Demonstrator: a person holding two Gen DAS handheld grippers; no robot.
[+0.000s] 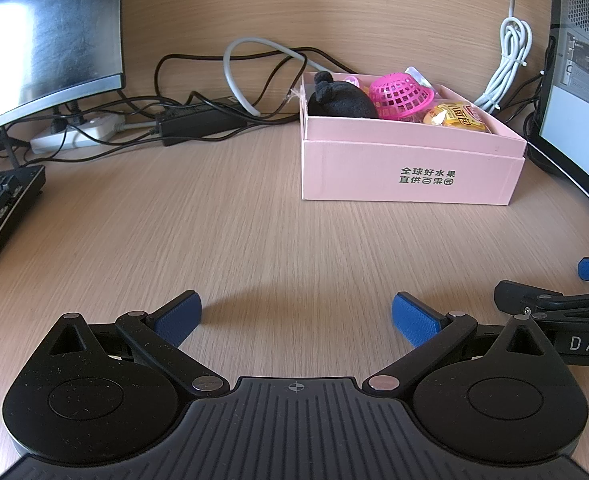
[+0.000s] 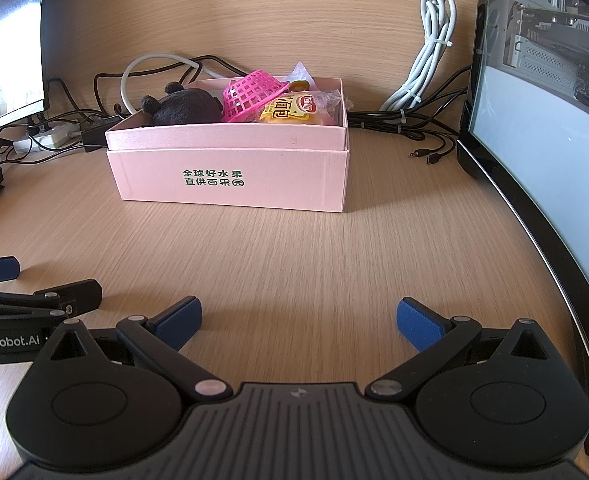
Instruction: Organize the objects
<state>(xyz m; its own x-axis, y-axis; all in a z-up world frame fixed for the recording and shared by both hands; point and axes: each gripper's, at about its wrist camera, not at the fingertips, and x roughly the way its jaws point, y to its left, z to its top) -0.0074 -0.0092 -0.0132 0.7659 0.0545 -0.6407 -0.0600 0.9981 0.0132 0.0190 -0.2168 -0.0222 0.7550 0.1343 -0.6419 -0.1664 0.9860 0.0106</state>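
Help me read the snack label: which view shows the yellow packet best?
The right wrist view: the yellow packet faces the camera, label legible. The left wrist view shows it at an angle, partly behind the pink box wall.

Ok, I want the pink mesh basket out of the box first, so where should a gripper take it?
Probably by the rim of the pink mesh basket, coming from above. It lies tipped against the black plush toy and the yellow snack packet, so its flared edge sticks up over the pink box wall. The right gripper, open and facing the box, looks best placed.
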